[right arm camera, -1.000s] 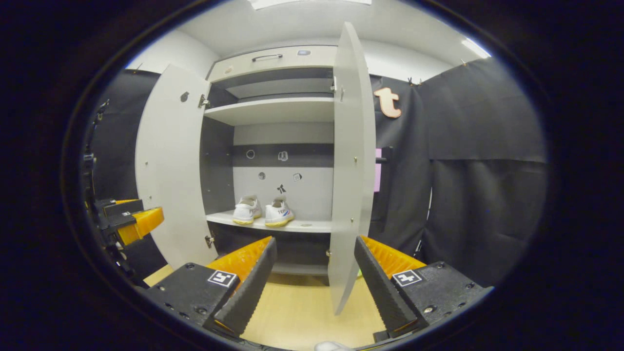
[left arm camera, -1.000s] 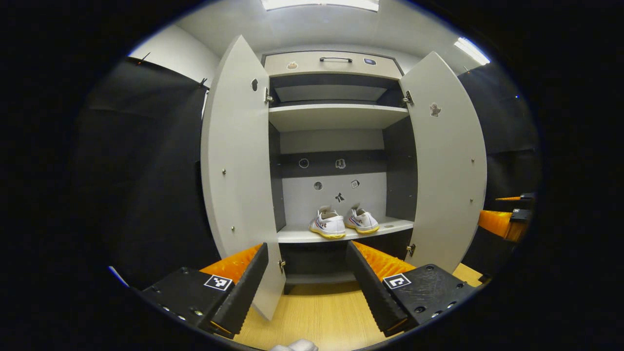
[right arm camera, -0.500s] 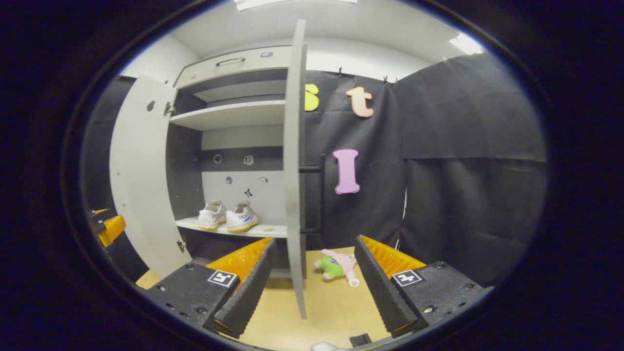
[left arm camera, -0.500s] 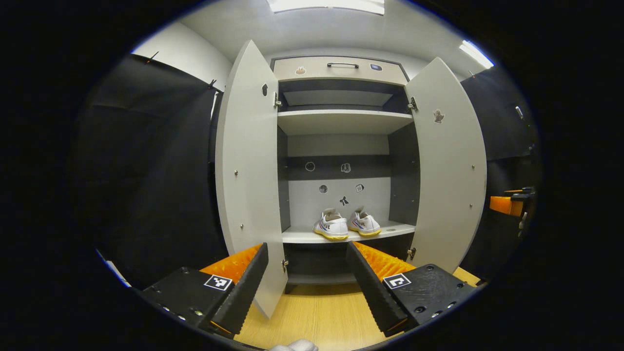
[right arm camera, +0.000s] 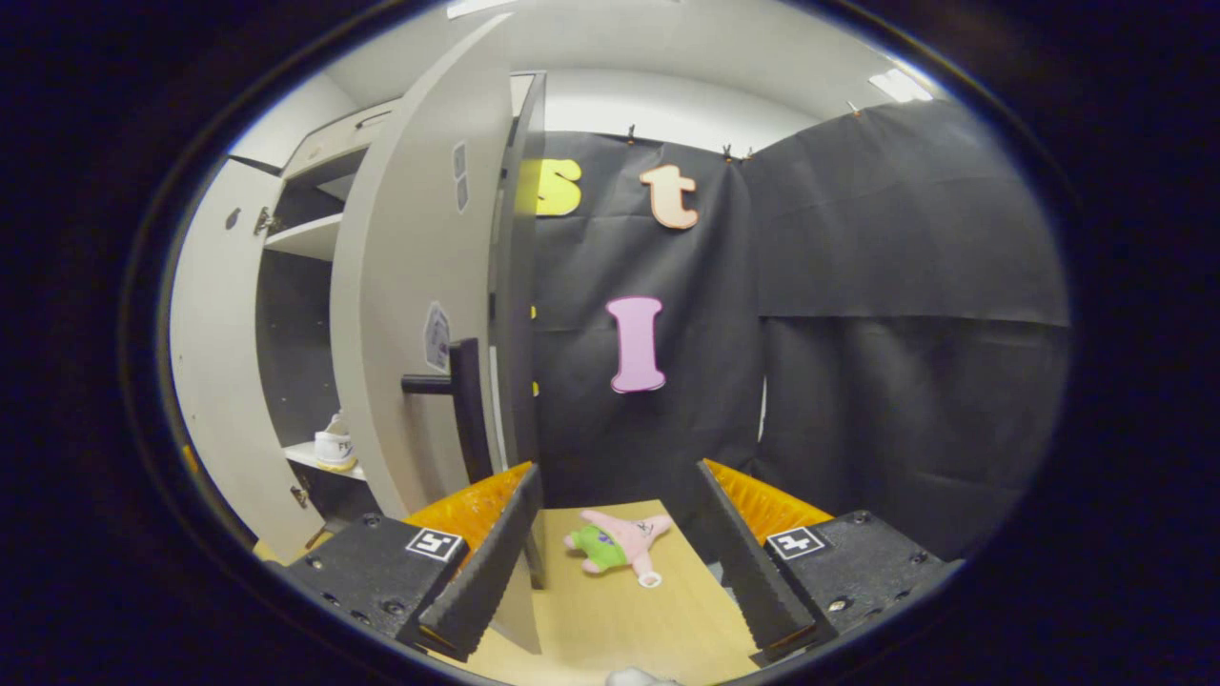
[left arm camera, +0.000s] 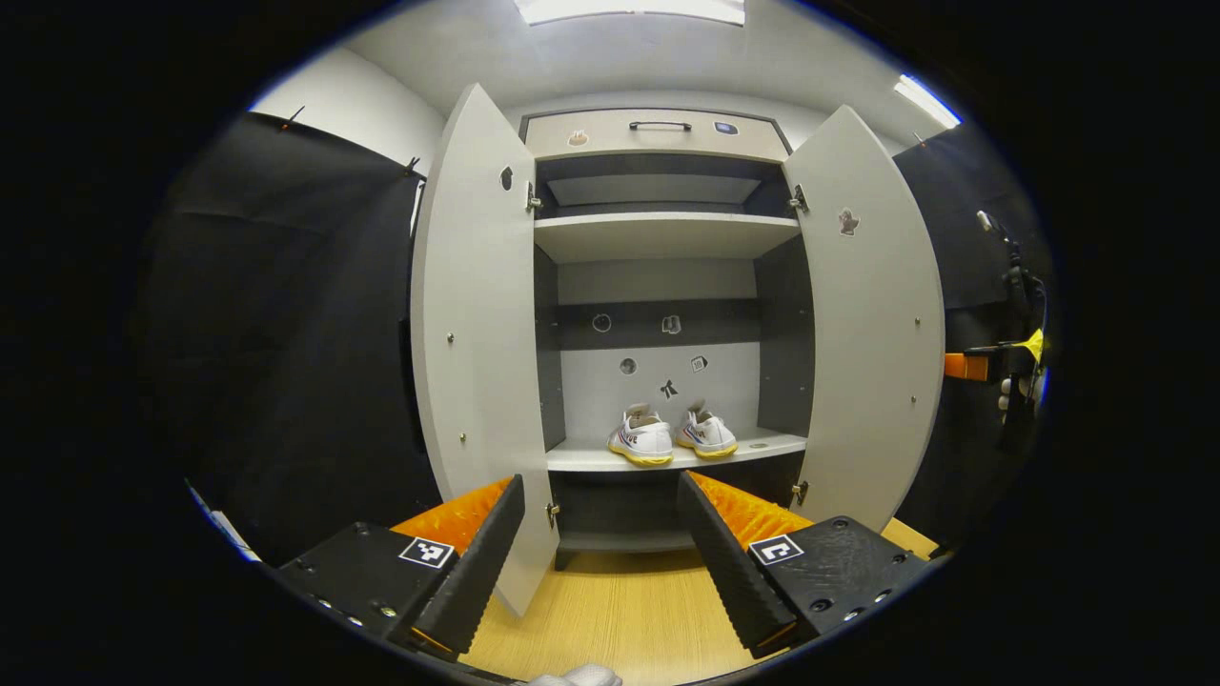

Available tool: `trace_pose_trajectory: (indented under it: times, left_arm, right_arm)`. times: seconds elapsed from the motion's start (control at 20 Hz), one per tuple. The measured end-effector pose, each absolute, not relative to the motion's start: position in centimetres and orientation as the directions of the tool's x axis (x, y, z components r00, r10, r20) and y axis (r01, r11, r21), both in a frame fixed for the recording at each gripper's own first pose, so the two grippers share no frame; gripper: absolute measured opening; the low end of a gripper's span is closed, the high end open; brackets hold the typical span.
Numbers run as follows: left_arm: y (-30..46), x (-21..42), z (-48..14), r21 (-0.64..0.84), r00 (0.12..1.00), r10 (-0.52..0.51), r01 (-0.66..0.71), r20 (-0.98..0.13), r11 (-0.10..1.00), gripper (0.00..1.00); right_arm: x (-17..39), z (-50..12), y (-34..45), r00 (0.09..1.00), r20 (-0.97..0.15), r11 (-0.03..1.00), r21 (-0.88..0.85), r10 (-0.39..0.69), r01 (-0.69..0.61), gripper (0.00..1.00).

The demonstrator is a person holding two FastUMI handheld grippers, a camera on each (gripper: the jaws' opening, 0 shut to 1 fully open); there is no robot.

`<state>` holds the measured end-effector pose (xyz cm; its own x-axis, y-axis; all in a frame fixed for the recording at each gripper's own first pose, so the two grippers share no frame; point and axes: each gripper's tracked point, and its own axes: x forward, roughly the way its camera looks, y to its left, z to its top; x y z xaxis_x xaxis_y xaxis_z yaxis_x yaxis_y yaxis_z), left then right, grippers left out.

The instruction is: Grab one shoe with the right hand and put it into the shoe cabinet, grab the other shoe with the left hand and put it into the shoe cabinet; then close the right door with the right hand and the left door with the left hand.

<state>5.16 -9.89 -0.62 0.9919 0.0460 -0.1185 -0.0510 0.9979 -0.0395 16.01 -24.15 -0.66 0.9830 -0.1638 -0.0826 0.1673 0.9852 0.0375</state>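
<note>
Shoe cabinet [left arm camera: 658, 229]: both doors stand open in your left gripper view; several shelves inside, and a drawer with a dark handle [left arm camera: 660, 125] across the top.

Left shoe [left arm camera: 640, 440] and right shoe [left arm camera: 706, 434]: a white pair with yellow soles, side by side and heels outward on the lower shelf [left arm camera: 762, 444], nearer its middle than either end. In your right gripper view one white shoe [right arm camera: 335, 448] shows on that shelf, past the door's edge.

Left door [left arm camera: 477, 353] and right door [left arm camera: 872, 333]: both swung wide. Your right gripper view looks at the right door's outer face, with its dark bar handle [right arm camera: 462, 405] just ahead of your tool.

Left tool [left arm camera: 602, 553]: fingers spread apart, nothing between them, held low before the cabinet's bottom edge.

Right tool [right arm camera: 615, 562]: fingers spread apart, empty, near the right door's handle. It also shows at the right edge of your left gripper view [left arm camera: 991, 367], beyond the right door.

Plush star toy [right arm camera: 618, 548]: pink and green, lying on the wooden floor [right arm camera: 620, 629] beside the cabinet.
</note>
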Motion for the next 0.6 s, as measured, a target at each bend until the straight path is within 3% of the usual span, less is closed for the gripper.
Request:
trace_pose_trajectory:
  times: [0.25, 0.3, 0.6]
  left_arm:
    - [-9.9, 5.2, -1.0, -0.047, 0.99, 0.044, -0.051, -0.13, 0.998, 0.96]
    - [-9.8, 5.2, -1.1, -0.05, 0.99, 0.047, -0.054, -0.136, 0.997, 1.0]
    - [-8.1, 5.0, -0.9, -0.047, 0.989, 0.07, -0.076, -0.133, 0.996, 0.96]
  right_arm:
    - [16.2, 0.0, -21.5, 0.99, -0.08, 0.993, 0.003, -0.118, 0.119, 0.84]
    - [16.1, 0.0, -20.9, 0.991, -0.082, 0.994, 0.009, -0.109, 0.11, 0.84]
    - [16.6, 0.0, -13.7, 0.997, -0.073, 1.0, 0.022, 0.024, -0.022, 0.84]
